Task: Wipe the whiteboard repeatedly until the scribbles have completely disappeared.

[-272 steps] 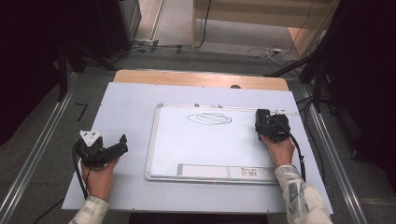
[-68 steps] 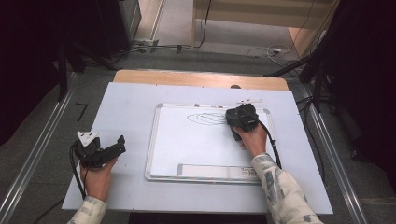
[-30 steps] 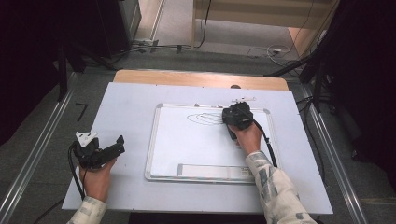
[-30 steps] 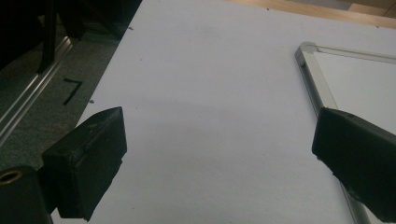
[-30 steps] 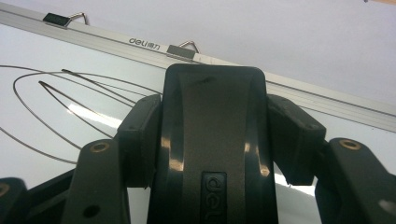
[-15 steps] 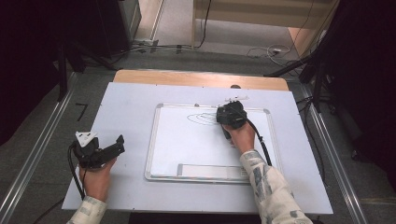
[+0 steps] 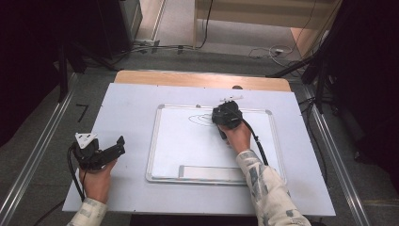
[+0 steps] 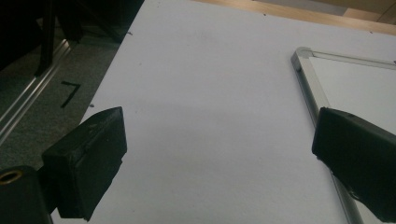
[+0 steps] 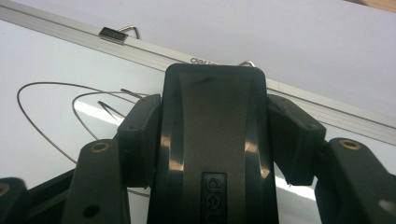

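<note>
Clamping a glossy black eraser (image 9: 215, 140), the right gripper (image 7: 226, 115) presses the whiteboard (image 7: 188, 146).

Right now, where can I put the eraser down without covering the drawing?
Free: the whiteboard's lower left, between its left frame and the right gripper, and the white tabletop between the board and the left gripper. Crowded: the top right, where the eraser sits over the drawn loops.

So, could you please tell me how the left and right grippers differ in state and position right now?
The left gripper is open and holds nothing, while the right gripper is shut on a black eraser. The left rests on the table beside the whiteboard; the right sits over its drawn lines. Each is hand-held.
</note>
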`<move>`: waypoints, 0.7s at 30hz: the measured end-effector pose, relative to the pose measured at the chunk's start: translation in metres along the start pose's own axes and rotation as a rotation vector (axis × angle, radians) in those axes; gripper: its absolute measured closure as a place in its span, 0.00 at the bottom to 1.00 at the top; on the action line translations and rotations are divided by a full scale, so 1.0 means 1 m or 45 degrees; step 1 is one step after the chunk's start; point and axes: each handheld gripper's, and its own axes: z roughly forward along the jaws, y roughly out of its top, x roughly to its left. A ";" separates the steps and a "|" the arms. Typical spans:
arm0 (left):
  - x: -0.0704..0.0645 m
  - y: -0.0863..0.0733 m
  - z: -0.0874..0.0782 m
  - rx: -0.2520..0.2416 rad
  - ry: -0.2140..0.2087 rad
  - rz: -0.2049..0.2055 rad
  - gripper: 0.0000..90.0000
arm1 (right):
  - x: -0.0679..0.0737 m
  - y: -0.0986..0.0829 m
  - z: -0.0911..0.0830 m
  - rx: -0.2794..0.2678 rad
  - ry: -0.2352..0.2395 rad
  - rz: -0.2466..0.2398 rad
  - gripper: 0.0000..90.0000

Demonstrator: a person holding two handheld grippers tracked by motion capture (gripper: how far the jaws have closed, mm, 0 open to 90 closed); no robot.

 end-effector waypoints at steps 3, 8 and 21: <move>0.000 0.000 -0.001 0.000 -0.001 0.004 0.04 | 0.004 0.001 0.001 -0.001 0.004 -0.005 0.43; 0.001 0.000 -0.001 -0.002 0.002 0.000 0.04 | 0.010 0.003 0.003 -0.004 0.011 -0.013 0.43; 0.002 0.000 -0.002 -0.008 0.000 -0.008 0.04 | 0.025 0.008 0.007 -0.002 0.022 -0.036 0.43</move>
